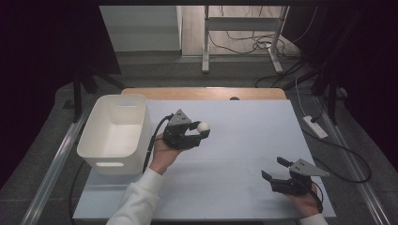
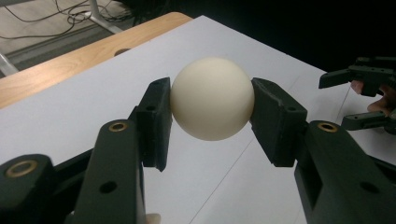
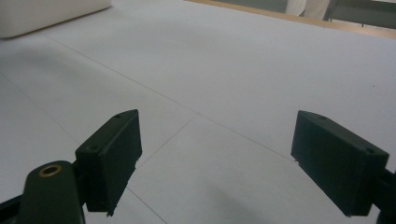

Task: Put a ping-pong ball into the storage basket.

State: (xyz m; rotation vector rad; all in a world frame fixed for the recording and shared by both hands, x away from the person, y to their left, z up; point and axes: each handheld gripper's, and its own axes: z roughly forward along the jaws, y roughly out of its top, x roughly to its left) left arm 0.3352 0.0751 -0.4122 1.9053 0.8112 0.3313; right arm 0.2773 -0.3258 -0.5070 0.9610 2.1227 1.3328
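Observation:
A cream-white ball [image 2: 212, 98] sits squeezed between the two black pads of my left gripper [image 2: 211, 122], lifted off the white table. In the high view the same ball [image 1: 203, 126] shows at the tip of the left gripper [image 1: 199, 133], just right of the white bin [image 1: 117, 133]. My right gripper [image 1: 274, 169] rests low near the table's front right with its jaws wide apart. Its own view shows nothing but bare tabletop between the right gripper [image 3: 215, 163] pads [image 3: 109, 158].
The open-topped white bin stands at the table's left edge, and its corner [image 3: 46, 14] appears at the upper left of the right gripper view. A wooden strip [image 1: 206, 93] runs along the far edge. Cables and desk legs [image 1: 244, 42] lie on the floor beyond.

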